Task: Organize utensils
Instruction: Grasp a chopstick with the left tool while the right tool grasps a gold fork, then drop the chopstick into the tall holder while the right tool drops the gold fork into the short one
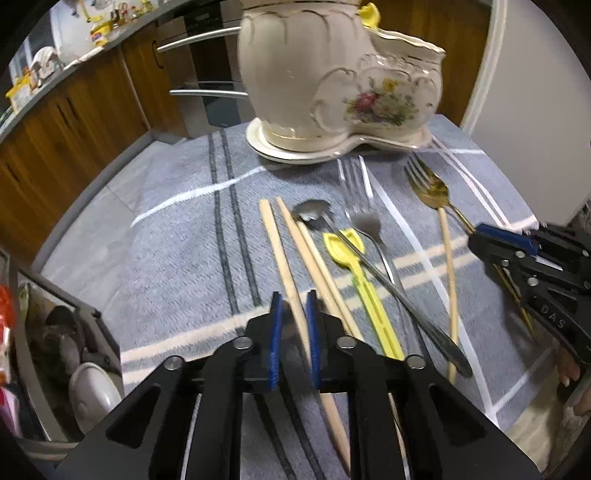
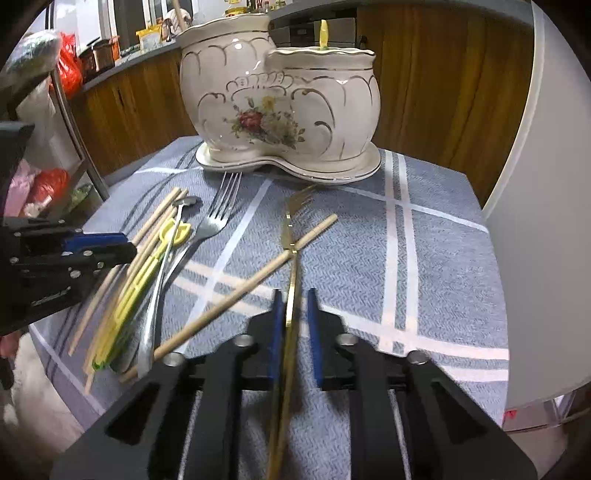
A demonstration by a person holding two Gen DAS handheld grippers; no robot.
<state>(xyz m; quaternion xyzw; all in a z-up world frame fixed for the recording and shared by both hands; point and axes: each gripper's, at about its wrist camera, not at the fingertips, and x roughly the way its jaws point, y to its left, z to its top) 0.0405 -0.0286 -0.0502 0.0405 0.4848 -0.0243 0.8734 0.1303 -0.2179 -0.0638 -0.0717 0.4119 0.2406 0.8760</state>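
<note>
A cream two-pot ceramic utensil holder (image 1: 332, 85) (image 2: 280, 110) stands at the back of the blue cloth. Chopsticks (image 1: 275, 236), a steel spoon (image 1: 314, 214), a yellow plastic spoon (image 1: 343, 247), a steel fork (image 1: 364, 218) and a gold fork (image 1: 430, 188) lie in front of it. My left gripper (image 1: 294, 317) straddles a chopstick with a small gap between its jaws. My right gripper (image 2: 294, 314) straddles the gold fork's (image 2: 291, 236) handle, jaws slightly apart. A lone chopstick (image 2: 258, 277) lies across that fork. A yellow utensil (image 2: 324, 35) stands in the smaller pot.
Wooden cabinets (image 1: 74, 122) and an oven (image 1: 207, 74) stand behind the table. A white panel (image 2: 546, 184) is at the right. A metal rack with bowls (image 1: 74, 350) sits at the left below the table edge.
</note>
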